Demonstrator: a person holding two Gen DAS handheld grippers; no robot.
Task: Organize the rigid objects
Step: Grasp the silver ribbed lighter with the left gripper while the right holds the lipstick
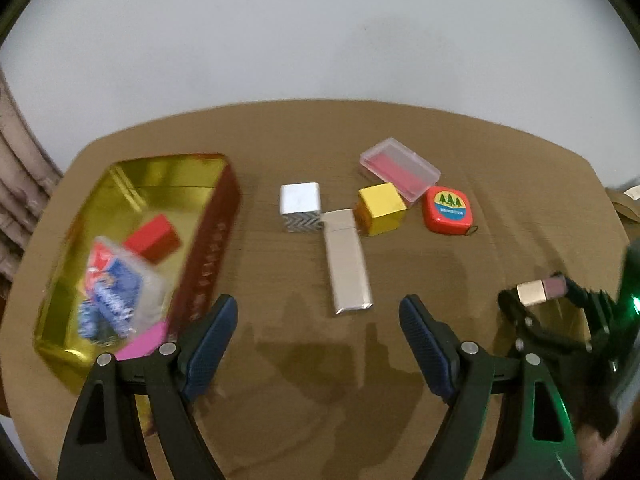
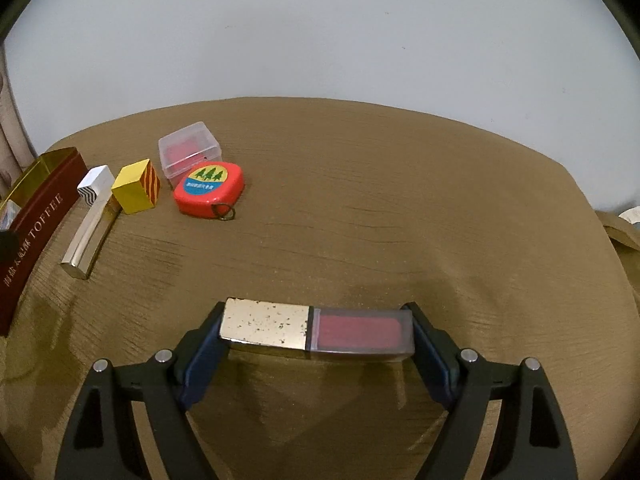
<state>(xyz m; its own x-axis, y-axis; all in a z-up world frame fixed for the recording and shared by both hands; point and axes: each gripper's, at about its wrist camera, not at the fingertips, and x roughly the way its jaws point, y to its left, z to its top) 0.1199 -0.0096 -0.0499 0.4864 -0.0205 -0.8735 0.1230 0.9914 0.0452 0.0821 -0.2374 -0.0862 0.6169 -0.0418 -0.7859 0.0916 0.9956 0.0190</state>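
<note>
My right gripper is shut on a lipstick tube with a gold cap and red clear body, held endwise just above the brown cloth; it also shows in the left wrist view. My left gripper is open and empty over the cloth, next to a gold toffee tin holding a red block, a card pack and a pink piece. On the cloth lie a silver bar, a silver cube, a yellow cube, a red tape measure and a clear case.
The round table under the brown cloth ends at a white wall behind. The tin's red side stands at the left in the right wrist view. A curtain hangs at the far left.
</note>
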